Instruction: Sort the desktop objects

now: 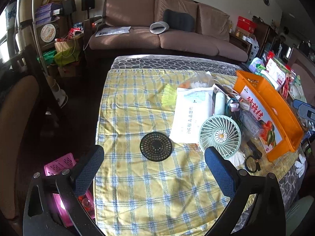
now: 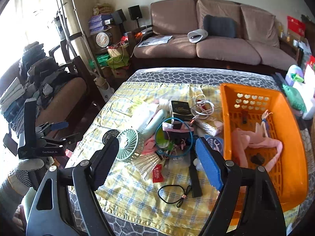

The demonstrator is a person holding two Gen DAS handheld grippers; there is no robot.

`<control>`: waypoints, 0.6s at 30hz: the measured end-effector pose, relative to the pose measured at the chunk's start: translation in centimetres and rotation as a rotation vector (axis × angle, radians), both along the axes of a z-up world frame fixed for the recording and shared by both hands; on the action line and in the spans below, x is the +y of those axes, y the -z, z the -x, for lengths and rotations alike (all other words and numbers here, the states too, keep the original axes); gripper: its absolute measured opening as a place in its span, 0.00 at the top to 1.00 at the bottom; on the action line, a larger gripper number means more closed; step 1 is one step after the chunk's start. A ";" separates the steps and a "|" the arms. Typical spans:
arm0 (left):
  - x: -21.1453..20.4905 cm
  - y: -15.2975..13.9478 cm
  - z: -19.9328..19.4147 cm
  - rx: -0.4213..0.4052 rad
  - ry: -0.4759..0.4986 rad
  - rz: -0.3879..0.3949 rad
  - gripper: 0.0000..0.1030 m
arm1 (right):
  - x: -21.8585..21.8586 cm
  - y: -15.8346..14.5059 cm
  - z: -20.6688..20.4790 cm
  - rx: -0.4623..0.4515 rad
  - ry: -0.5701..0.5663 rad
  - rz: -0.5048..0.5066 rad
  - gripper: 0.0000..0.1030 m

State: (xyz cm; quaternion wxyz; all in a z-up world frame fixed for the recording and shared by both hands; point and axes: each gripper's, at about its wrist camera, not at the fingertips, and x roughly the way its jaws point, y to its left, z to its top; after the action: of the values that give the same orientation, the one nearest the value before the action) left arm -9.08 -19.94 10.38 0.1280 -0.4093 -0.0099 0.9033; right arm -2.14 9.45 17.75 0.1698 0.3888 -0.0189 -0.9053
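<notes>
Living room, sofa at 12 o'clock; counter under checked cloth. Our left gripper and right gripper: jaws released, both empty. Clutter pile centre, fan at 9 o'clock of it, orange basket at 3. Risk: cable and blue hoop tangled, so grabbing one may drag neighbours off.

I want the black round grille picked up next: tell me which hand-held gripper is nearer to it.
Left. The left hand-held gripper hovers open right before the black round grille; the right hand-held gripper is over the pile beside the mint fan.
</notes>
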 end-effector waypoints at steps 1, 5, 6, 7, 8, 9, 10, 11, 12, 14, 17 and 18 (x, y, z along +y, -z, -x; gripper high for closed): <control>0.6 0.4 0.0 -0.001 0.027 -0.006 0.00 | -0.6 0.5 0.3 -0.006 -0.011 0.005 0.24; 3.8 1.6 -0.4 0.011 0.137 -0.013 0.00 | -1.6 2.9 2.1 -0.067 -0.012 0.057 0.24; 4.7 1.8 -0.5 0.016 0.161 -0.021 0.00 | -1.6 3.3 2.5 -0.082 -0.008 0.080 0.24; 5.5 1.9 -0.6 0.021 0.182 -0.027 0.00 | -1.5 3.8 2.9 -0.094 -0.002 0.103 0.24; 6.2 2.1 -0.6 0.025 0.198 -0.033 0.00 | -1.4 4.1 3.3 -0.103 0.004 0.124 0.24; 6.9 2.2 -0.6 0.027 0.211 -0.039 0.00 | -1.2 4.4 3.5 -0.111 0.007 0.146 0.24; 7.6 2.4 -0.4 0.024 0.220 -0.043 0.00 | -1.1 4.7 3.8 -0.119 0.009 0.168 0.24; 8.2 2.7 -0.1 0.020 0.223 -0.044 0.00 | -1.0 5.0 4.0 -0.129 0.010 0.187 0.24; 8.6 2.9 0.2 0.016 0.223 -0.045 0.00 | -0.9 5.3 4.3 -0.143 0.010 0.204 0.24; 9.2 3.4 0.7 0.008 0.216 -0.048 0.00 | -1.0 5.7 5.0 -0.165 0.013 0.228 0.24; 9.5 3.7 0.8 0.009 0.211 -0.074 0.00 | -1.1 6.4 6.5 -0.203 0.017 0.245 0.24; 9.6 3.8 0.8 0.012 0.213 -0.076 0.00 | -1.2 6.7 7.0 -0.219 0.021 0.248 0.24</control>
State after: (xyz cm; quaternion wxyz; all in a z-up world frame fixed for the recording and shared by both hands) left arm -9.86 -10.33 6.62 0.2386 -0.3975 0.0002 0.8860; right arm -9.18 8.24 11.06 0.2040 0.4611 -0.1532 -0.8499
